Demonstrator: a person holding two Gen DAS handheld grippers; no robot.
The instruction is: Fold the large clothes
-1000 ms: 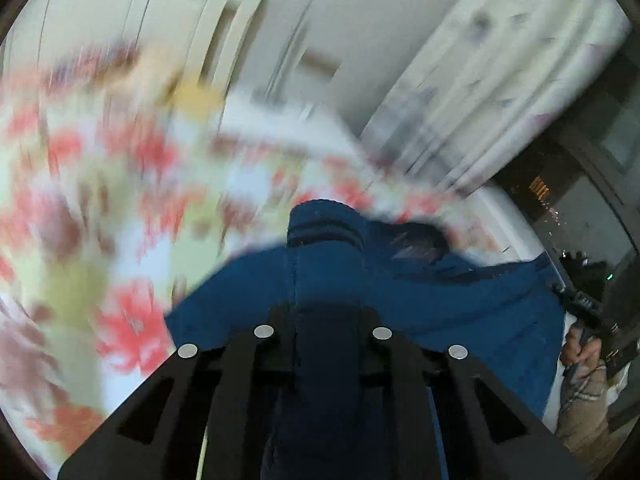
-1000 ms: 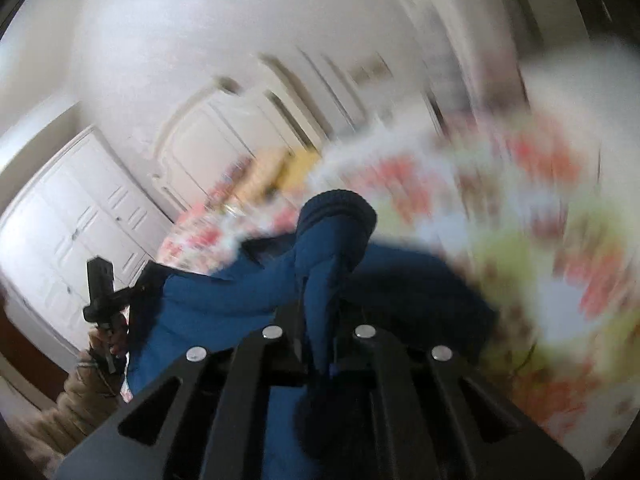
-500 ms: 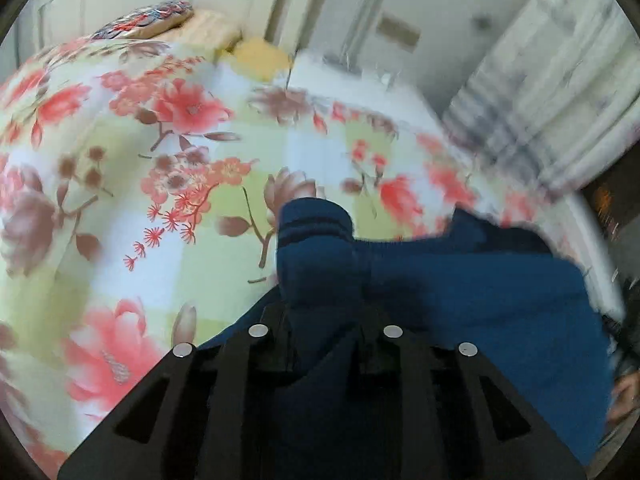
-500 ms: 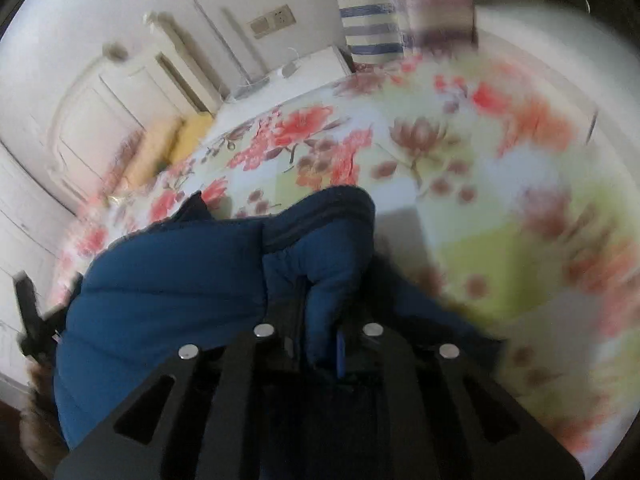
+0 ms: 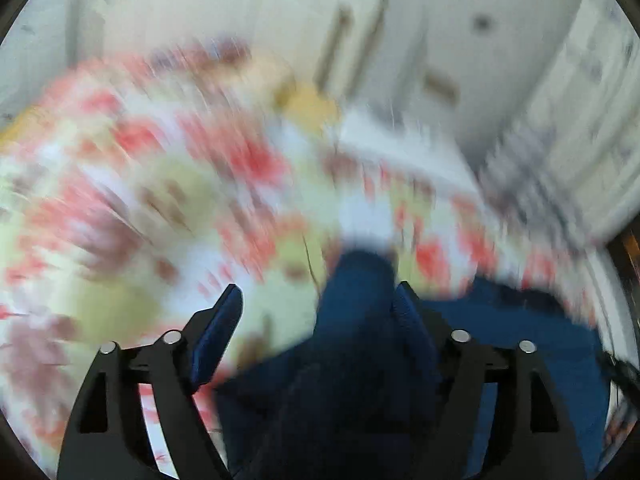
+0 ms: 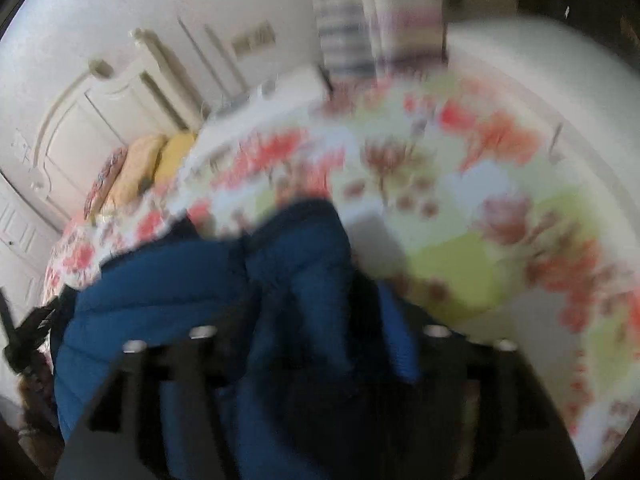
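Observation:
A dark blue padded jacket [image 5: 520, 344] lies on the floral bed sheet [image 5: 120, 208]. In the left wrist view one of its sleeves [image 5: 356, 300] stands between the fingers of my left gripper [image 5: 316, 308]. The jaws are opening wide; the left pad [image 5: 216, 332] is bare and the sleeve leans on the right one. In the right wrist view the jacket [image 6: 152, 292] spreads to the left, and its other sleeve [image 6: 304, 264] sits between the opening jaws of my right gripper [image 6: 320, 320]. Its left finger is hidden behind cloth. Both views are blurred.
Yellow and patterned pillows [image 6: 136, 164] lie at the cream headboard [image 6: 100, 96]. A striped curtain [image 6: 344, 40] hangs beyond the bed's far side. The floral sheet [image 6: 480, 216] stretches bare to the right of the jacket.
Both grippers went from shut on the jacket's sleeves to wide apart, letting the cuffs loose. Both cameras swung and dropped closer to the bed.

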